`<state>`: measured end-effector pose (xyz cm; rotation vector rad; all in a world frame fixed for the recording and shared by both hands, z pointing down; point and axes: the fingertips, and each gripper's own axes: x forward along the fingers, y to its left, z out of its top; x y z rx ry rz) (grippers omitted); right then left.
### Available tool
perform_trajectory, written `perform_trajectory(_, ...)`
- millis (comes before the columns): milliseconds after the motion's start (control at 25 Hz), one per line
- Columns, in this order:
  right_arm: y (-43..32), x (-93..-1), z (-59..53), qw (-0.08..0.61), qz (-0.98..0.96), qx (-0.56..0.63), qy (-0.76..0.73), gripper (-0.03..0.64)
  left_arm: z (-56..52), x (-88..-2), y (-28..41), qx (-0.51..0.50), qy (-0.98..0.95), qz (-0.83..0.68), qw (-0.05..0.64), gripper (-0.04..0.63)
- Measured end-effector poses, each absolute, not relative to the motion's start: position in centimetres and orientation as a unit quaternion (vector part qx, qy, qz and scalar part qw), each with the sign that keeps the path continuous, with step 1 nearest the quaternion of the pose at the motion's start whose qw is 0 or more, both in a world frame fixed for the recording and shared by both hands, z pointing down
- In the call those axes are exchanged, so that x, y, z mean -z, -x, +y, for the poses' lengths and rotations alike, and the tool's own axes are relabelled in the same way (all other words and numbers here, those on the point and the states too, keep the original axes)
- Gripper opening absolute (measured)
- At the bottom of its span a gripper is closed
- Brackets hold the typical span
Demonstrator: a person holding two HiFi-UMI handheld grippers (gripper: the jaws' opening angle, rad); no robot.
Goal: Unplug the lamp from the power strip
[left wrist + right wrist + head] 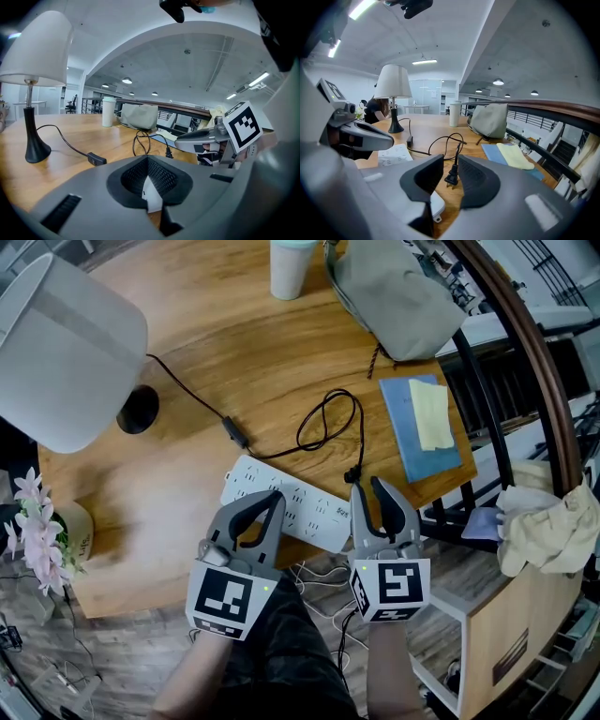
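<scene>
Lamp [67, 351]: white shade, black base, at ten o'clock on the wooden table [244, 343].
Left gripper [273, 496]: jaws closed together, tips on the power strip.
Power strip [305, 510]: white, at the table's six o'clock edge.
Lamp plug [353, 474]: black, out of the strip, prongs bare, at its three o'clock end.
Right gripper [367, 486]: jaws wide apart, plug between them, not squeezed.

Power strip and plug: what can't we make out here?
- Power strip: head view, near edge hidden under both grippers; socket markings too small.
- Left gripper: its closed tips hide any contact with the strip.
- Plug: right gripper view, between the jaws of the open right gripper; resting or hanging, unclear.
- Lamp: shade cut off by head view's left edge.
</scene>
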<state>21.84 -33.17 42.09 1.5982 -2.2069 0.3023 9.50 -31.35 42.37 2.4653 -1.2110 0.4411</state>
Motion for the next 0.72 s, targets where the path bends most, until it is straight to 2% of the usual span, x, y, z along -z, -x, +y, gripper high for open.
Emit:
perform_trajectory(400, -20.8, -39.9, -32.6, 0.155, -0.805, -0.100, -0.564, 0.087, -31.2, -40.7, -9.1, -0.144, -0.872, -0.437, 0.166, -0.003)
perform_trajectory(720, -20.0, -37.8, -31.5, 0.131, -0.811, -0.094, -0.562, 0.026, -31.5, -38.8, -8.2, -0.125, -0.873, -0.446, 0.149, -0.003)
